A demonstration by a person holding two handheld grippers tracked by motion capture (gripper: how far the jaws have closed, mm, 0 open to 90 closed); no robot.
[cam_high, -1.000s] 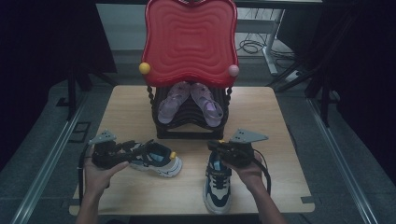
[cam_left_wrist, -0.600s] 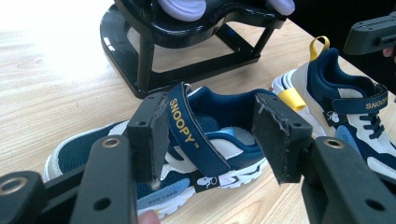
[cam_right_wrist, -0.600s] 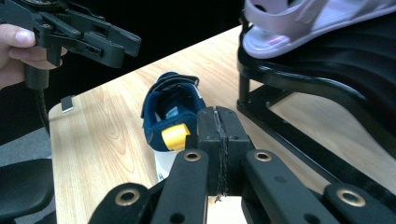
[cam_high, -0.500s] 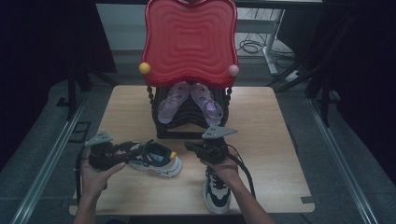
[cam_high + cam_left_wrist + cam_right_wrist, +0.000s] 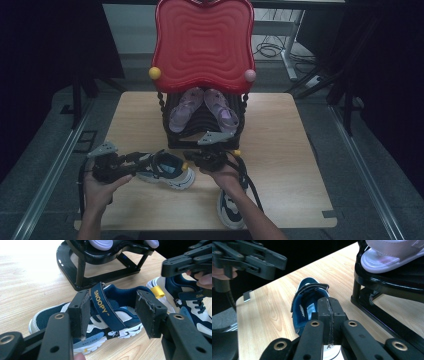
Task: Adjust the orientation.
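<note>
Wooden surface [image 5: 280, 150] carrying a black shoe rack [image 5: 202, 127] under a red panel [image 5: 202, 45], with lilac sandals [image 5: 202, 107] on it. Before the rack lies a navy sneaker [image 5: 167, 170] on its side; its mate [image 5: 230, 205] lies nearer the person. Left claw [image 5: 112, 312] — jaws wide, straddling the "SNOOPY" strap [image 5: 106, 308] without pressing. Right claw [image 5: 329, 315] — jaws just closed, pads together at the sneaker's heel; whether they pinch the heel tab cannot be told. Risk: a lopsided pull may twist the sneaker free.
</note>
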